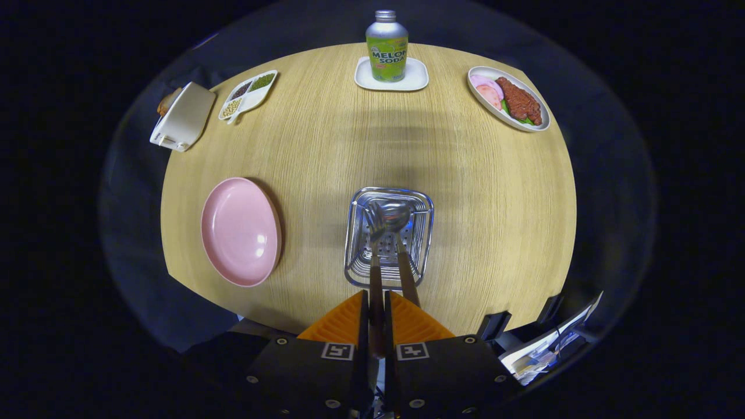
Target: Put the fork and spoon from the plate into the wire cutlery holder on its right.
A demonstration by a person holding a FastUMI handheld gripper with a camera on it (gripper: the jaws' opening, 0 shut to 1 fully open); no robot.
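Staged dining booth: round wooden table point(465, 192), soda bottle point(387, 46) upper centre, food plate point(509, 99) upper right, dark cloth surround.

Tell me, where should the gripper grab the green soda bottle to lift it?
Grab the bottle around its wide middle, coming in level from the near side. It stands upright on a white tray, and its straight round sides suit two fingers better than the narrow cap. Right now the gripper is shut on a cutlery handle over the wire holder.
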